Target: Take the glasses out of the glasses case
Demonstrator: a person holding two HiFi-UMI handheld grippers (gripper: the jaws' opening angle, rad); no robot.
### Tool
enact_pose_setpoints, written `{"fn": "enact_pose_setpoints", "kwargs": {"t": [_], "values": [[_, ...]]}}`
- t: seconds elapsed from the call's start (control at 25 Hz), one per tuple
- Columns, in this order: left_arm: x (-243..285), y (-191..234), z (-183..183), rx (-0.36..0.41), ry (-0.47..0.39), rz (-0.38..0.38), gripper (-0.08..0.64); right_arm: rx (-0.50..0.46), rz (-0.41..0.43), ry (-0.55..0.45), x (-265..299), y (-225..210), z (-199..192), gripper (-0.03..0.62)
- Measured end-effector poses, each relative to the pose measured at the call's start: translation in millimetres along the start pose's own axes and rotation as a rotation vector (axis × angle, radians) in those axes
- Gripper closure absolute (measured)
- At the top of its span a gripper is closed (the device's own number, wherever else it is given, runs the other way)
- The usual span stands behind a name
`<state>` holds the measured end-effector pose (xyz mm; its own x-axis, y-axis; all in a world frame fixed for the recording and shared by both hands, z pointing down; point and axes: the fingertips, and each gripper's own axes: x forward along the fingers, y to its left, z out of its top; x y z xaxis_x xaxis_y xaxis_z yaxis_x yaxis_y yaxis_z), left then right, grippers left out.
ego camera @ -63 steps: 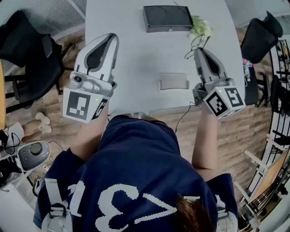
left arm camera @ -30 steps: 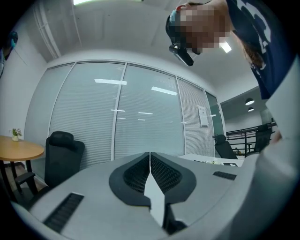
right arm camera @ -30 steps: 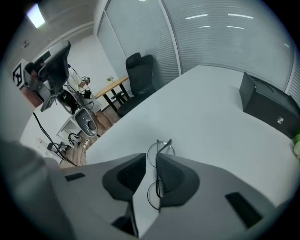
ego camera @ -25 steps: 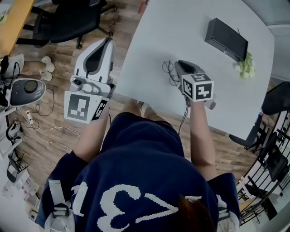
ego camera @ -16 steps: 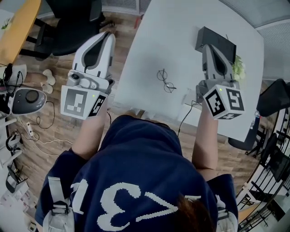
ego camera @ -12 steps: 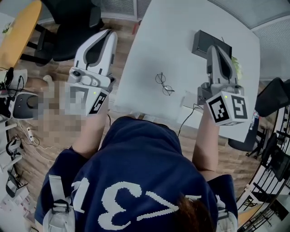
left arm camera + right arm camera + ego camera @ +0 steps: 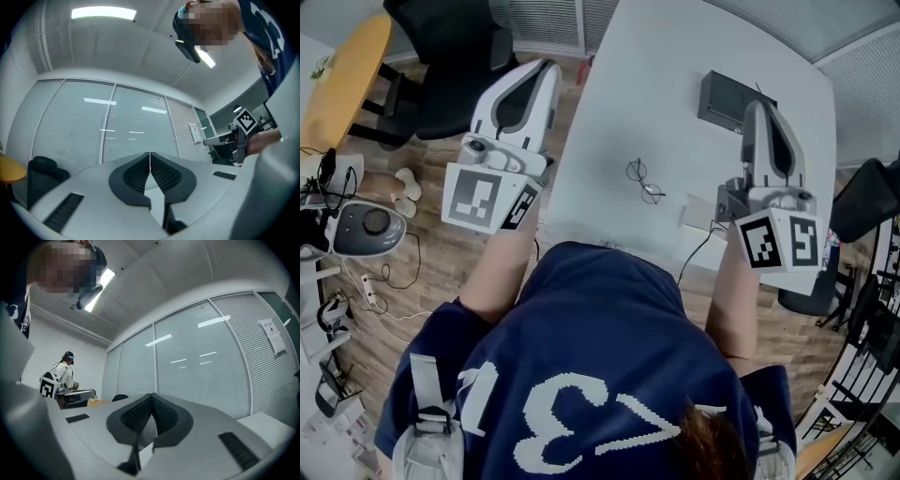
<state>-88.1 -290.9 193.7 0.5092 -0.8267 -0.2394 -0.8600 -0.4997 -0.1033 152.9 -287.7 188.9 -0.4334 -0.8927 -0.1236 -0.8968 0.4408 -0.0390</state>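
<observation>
The left gripper point(image 7: 542, 73) has its jaws pressed together with nothing between them; its own view shows only blinds and ceiling beyond the pads. It hangs off the left edge of the table point(image 7: 675, 56), over the wooden floor point(image 7: 422, 272) and above a black office chair point(image 7: 441, 84). The right gripper point(image 7: 761, 111) is likewise closed and empty. It is raised over the table's right side, and in the head view its tips overlap the right end of the dark box point(image 7: 724, 97) at the far edge. I take that box to be the glasses case; whether its lid is up I can't tell. A pale flat piece point(image 7: 694, 208) lies by the near edge, partly under that gripper.

The glasses point(image 7: 643, 181) lie bare on the table, midway along and close to the near edge, well apart from the case and touched by neither gripper. By my reading the taking-out is done, and the step in hand is a tidy withdrawal. To do it well, draw both grippers up and back rather than across the table, so no jaw sweeps the thin frame toward the near edge. It looks light and would likely slide at a nudge. Mind the cable point(image 7: 701, 251) trailing from the right gripper past the pale piece, and let the glasses rest where they lie
</observation>
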Motion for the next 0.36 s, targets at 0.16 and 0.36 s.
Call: {"fn": "enact_pose_setpoints", "kwargs": {"t": [0.16,0.36], "values": [[2.7,-1.7,-0.4,-0.005,-0.004,-0.008,0.540,-0.004,-0.010,-0.013,-1.5,1.4,3.9,0.568],[4.8,-2.7,-1.0,-0.006,-0.002,-0.012,0.540,-0.002,-0.016,-0.019,-0.7,1.7,6.8,0.568]]}}
